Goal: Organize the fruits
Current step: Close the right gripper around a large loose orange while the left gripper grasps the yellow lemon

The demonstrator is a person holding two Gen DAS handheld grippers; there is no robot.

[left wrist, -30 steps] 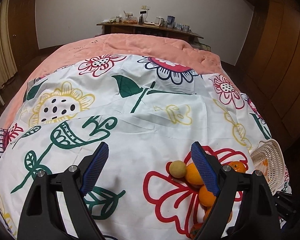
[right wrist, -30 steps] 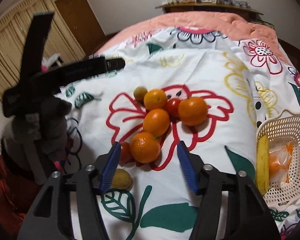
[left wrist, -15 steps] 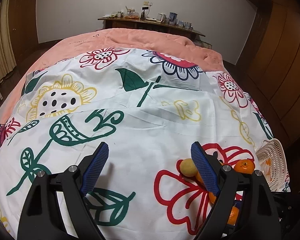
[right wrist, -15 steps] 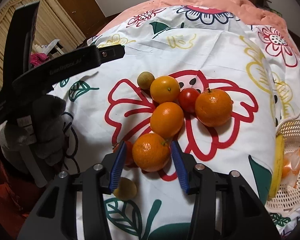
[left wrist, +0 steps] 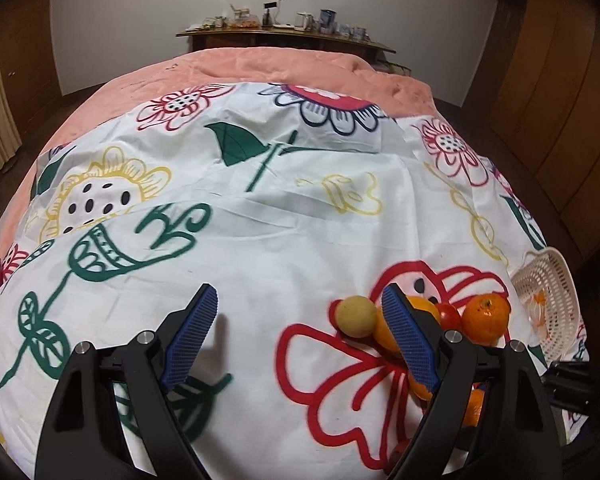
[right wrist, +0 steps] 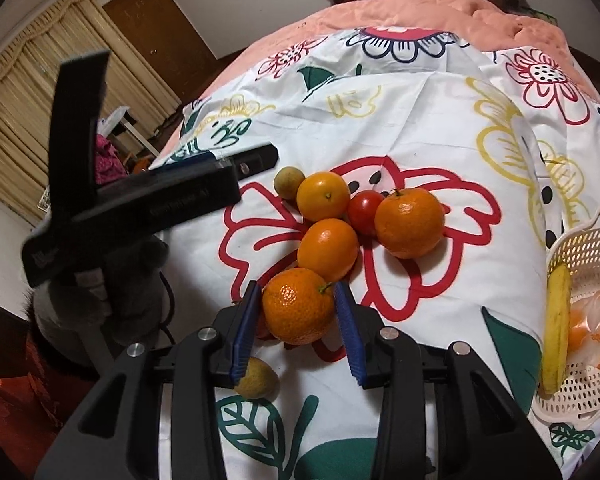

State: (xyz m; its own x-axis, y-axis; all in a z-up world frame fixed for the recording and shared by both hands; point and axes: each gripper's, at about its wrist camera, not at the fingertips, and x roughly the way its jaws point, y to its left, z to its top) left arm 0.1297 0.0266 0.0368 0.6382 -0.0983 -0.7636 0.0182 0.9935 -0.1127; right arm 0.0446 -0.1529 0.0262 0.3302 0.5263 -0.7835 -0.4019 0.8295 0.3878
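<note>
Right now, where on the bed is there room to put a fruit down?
Bare sheet lies ahead of the left gripper, left of the fruit pile. It is crowded around the right gripper, closing on an orange, and by the basket.

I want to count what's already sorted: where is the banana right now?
In the right wrist view the banana is at the far right, standing against the near wall of the white basket, beside a bag of orange fruit.

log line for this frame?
right gripper: fingers closing around nearest orange | left gripper: open, idle | basket: holds banana
</note>
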